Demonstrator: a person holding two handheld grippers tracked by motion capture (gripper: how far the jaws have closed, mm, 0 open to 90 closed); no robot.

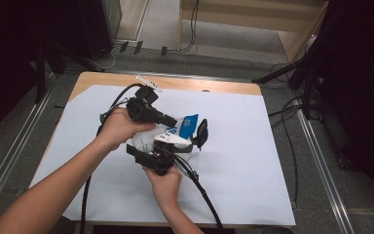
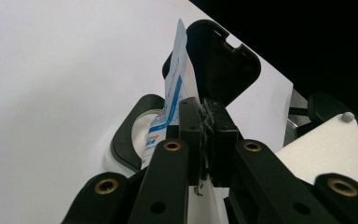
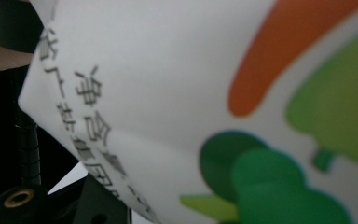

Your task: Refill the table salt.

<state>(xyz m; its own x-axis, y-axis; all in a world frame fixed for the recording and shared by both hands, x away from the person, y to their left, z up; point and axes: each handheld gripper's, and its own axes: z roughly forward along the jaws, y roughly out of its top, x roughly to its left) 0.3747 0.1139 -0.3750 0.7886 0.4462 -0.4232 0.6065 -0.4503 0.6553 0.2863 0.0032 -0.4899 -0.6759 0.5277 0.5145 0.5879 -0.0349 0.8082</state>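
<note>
The wooden desk (image 1: 102, 78) carries a large white paper sheet (image 1: 253, 161) that spreads out under and around both hand-held grippers. Above the middle of that sheet a person's two forearms come in, each hand gripping a black tool. The left hand-held gripper (image 1: 173, 119) sits on the far side, its jaws pointing toward the right hand-held gripper (image 1: 177, 146), which is just beside it on the near side. Between the two hangs a white plastic pouch with blue print and orange and green graphics (image 1: 175, 134), lifted off the sheet. In the left gripper view the left hand-held gripper (image 2: 204, 123) has its jaws pressed together on the thin blue-and-white top edge of the pouch (image 2: 175, 88), which stands up from between its pads. The right hand-held gripper's wide black pads reach around the pouch, one showing past its far side; in the right gripper view the pouch (image 3: 177, 84) lies blurred, close against the camera, so whether those pads press on it cannot be told. A black cable (image 1: 202, 192) trails from the right hand-held gripper toward the near desk edge
</note>
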